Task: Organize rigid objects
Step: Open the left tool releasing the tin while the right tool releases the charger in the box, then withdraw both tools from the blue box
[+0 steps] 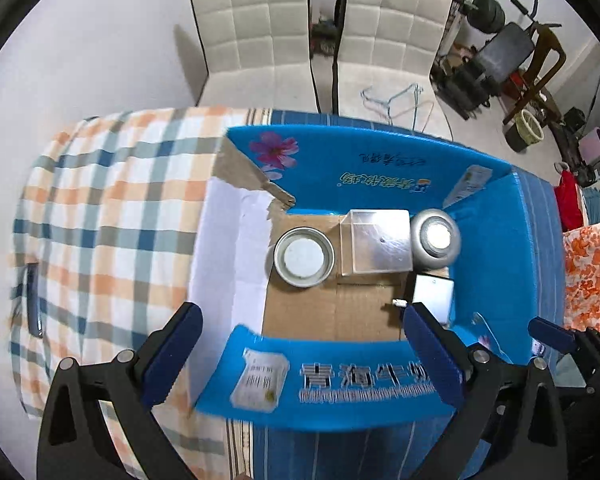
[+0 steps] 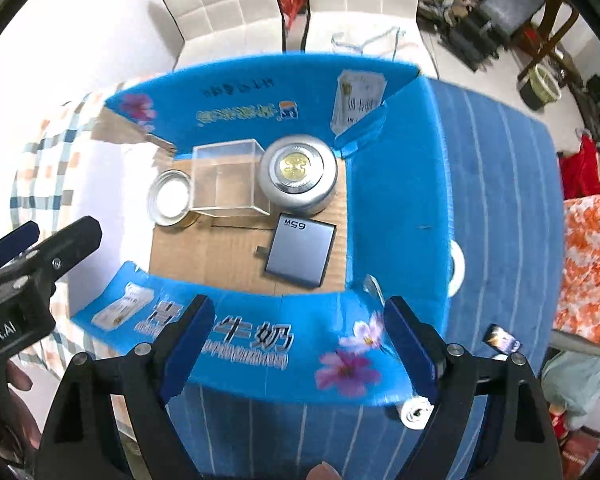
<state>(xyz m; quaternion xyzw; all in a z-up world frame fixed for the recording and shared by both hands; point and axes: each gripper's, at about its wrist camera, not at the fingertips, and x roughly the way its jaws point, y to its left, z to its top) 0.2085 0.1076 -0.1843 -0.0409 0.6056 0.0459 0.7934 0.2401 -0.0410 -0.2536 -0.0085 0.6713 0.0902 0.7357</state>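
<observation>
An open blue cardboard box (image 1: pixel 340 160) (image 2: pixel 396 200) lies on a cloth-covered table. Inside it are a shallow round tin lid (image 1: pixel 304 257) (image 2: pixel 171 198), a clear plastic cube (image 1: pixel 376 240) (image 2: pixel 226 178), a round silver tin with a gold centre (image 1: pixel 436 238) (image 2: pixel 298 172) and a flat grey 65W charger (image 1: pixel 432 294) (image 2: pixel 300 250). My left gripper (image 1: pixel 300 354) is open and empty above the box's near flap. My right gripper (image 2: pixel 298 354) is open and empty above the near flap too. The left gripper also shows in the right wrist view (image 2: pixel 32 248).
A plaid cloth (image 1: pixel 108 208) covers the table's left part, a blue striped cloth (image 2: pixel 500 200) the right. A small white cylinder (image 2: pixel 414 412) lies near my right finger. Two white chairs (image 1: pixel 256 36) stand behind the table. An orange patterned fabric (image 2: pixel 592 264) lies at right.
</observation>
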